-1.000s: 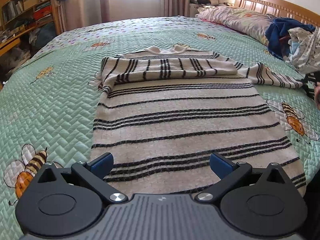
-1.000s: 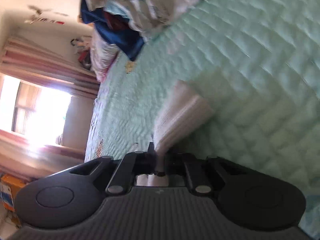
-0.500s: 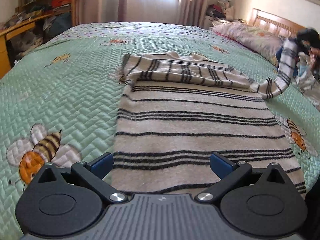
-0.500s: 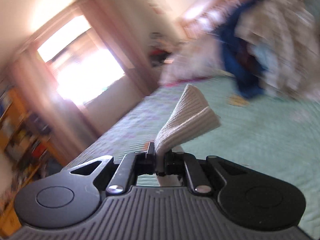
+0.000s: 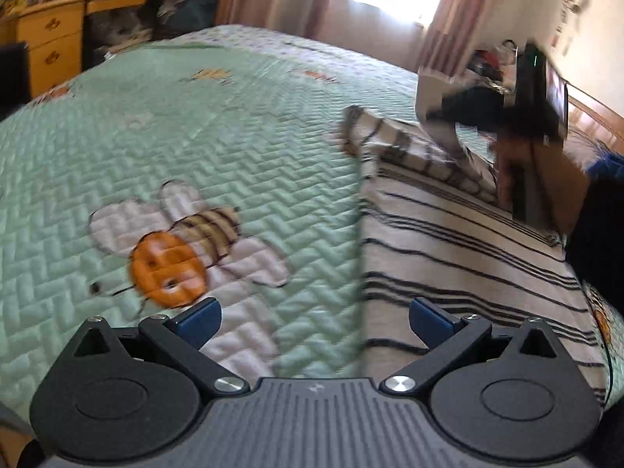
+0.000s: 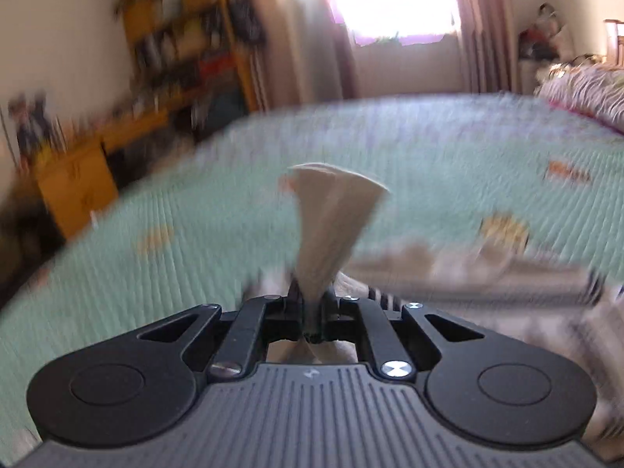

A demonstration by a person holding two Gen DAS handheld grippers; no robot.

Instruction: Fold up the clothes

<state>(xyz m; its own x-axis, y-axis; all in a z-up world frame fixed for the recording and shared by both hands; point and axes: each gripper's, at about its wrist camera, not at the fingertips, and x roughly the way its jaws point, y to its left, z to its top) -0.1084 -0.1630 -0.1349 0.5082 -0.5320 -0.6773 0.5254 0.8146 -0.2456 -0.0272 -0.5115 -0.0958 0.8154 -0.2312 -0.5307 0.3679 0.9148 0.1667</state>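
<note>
in your left wrist view, your left gripper [image 5: 314, 319] hangs with its blue-padded jaws spread wide and nothing between them. below it lies the mint green quilted bedspread with bee pictures [image 5: 187, 163], and the left edge of the cream knitted sweater with thin black stripes [image 5: 460, 257] runs just inside the right pad. the sweater lies flat on the bed, its far part folded over with one sleeve across it. further right and higher, your right gripper [image 5: 448, 117] shows blurred above the sweater's folded part, with a pale piece of cloth at its tip and your hand [image 5: 546, 179] behind it. a yellow wooden desk with drawers [image 5: 50, 39] stands beyond the bed on the left.

in your right wrist view, the jaws are pinched nearly together on a cream knitted sleeve end [image 6: 331, 210], which fans out upward from the pads. the rest of the striped sweater lies blurred low on the right, on the green bedspread. a curtained window [image 6: 390, 4] and a striped pillow [image 6: 585, 93] sit at the far side.
</note>
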